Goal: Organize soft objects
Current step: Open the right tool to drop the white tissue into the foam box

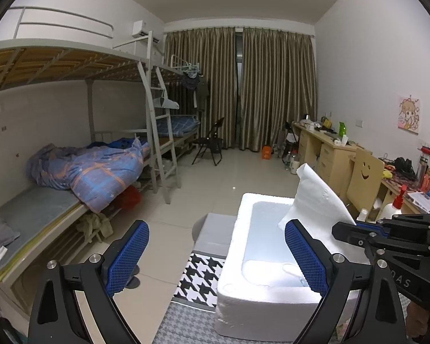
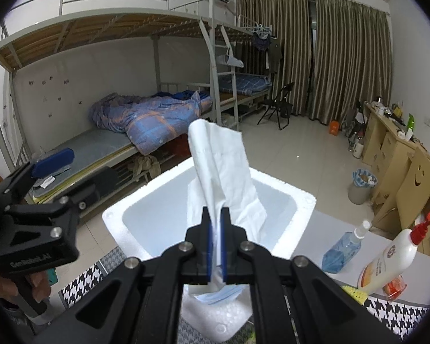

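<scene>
Bedding of blue patchwork fabric (image 1: 91, 169) lies bunched on the lower mattress of the grey metal bunk frame (image 1: 154, 132) at far left. The left gripper (image 1: 216, 258), fitted with blue mesh-textured pads (image 1: 127, 258), holds its fingers spread wide with nothing between them. Below it, black-and-white houndstooth cloth (image 1: 202, 278) covers the worktop. The white rectangular foam box (image 1: 235, 292) stands on that cloth, its granular rim thick and rounded; a pale blue pleated face mask (image 2: 218, 292) lies inside. Above the box cavity, the right gripper (image 2: 217, 246) has its fingers pressed together on the crumpled white embossed paper towel (image 2: 223, 172), which rises upright from them. At the worktop's right edge stand a translucent blue spray bottle (image 2: 342, 246) and a white plastic bottle with red nozzle (image 2: 390, 261).
</scene>
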